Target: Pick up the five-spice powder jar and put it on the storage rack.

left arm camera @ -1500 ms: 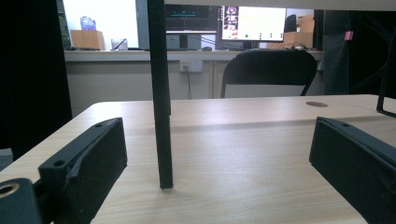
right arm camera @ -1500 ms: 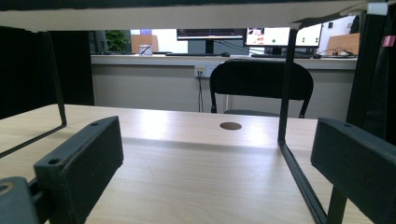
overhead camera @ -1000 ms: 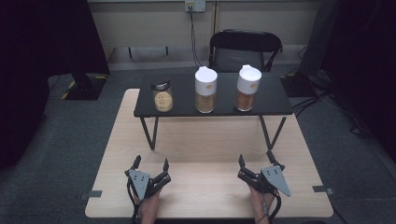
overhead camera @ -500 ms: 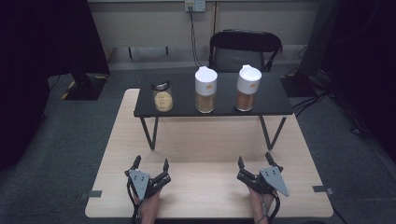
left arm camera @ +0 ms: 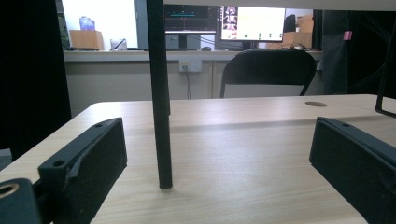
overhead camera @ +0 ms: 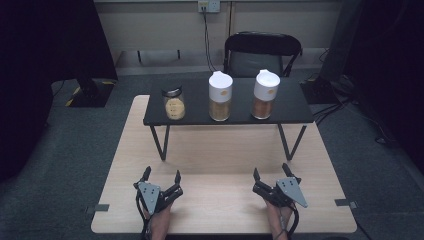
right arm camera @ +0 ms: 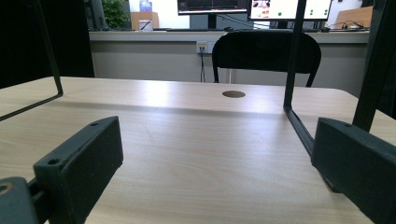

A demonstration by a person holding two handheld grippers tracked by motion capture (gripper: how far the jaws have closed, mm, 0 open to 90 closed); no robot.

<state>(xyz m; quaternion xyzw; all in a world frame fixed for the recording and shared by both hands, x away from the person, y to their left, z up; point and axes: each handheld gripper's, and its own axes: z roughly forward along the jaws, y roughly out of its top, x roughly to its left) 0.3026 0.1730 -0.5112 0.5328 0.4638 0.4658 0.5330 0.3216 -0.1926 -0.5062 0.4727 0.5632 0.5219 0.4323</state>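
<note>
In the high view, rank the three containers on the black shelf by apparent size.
1. Middle white-lidded container and right white-lidded container: these look alike in height and width, so I leave them unranked against each other.
2. Small glass jar at the left: clearly shortest.

All stand in one row, so camera distance matters little.

Grey carpet floor (overhead camera: 75,145), black chair (overhead camera: 262,50), beige wall (overhead camera: 165,25), wall socket (overhead camera: 209,6)

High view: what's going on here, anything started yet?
Nothing is being handled. A person rests the left gripper and right gripper on the near edge of the wooden table, both with jaws open and empty. Three jars wait on the black raised shelf: a small jar and two white-lidded jars.
</note>
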